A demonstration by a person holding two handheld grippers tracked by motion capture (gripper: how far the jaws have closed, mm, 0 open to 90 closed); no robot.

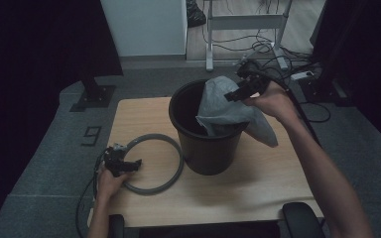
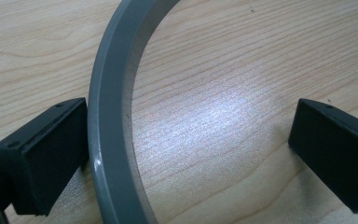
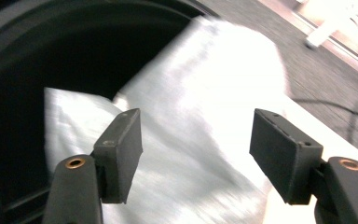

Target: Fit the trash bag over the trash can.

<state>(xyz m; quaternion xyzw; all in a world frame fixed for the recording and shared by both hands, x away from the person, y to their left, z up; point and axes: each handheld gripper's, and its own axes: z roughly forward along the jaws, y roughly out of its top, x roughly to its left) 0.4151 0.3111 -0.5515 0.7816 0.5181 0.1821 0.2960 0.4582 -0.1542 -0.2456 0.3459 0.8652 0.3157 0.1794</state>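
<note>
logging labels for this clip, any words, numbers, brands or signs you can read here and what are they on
"9": a dark figure shaped like a nine, a marker on the grey floor left of the wooden table.
Nothing readable on the black bin, the grey bag, the grey ring or the gripper jaws.

My left gripper (image 2: 186,140) sits low over the wooden tabletop (image 2: 242,70), jaws wide apart. A grey ring (image 2: 103,121) curves up between them, lying flat on the wood. The jaw on the view's left sits against the ring's outer wall, touching or just about. The other jaw is well clear, inside the ring's curve, over bare wood. A light glare patch sits on the wood just inside the ring.
</note>
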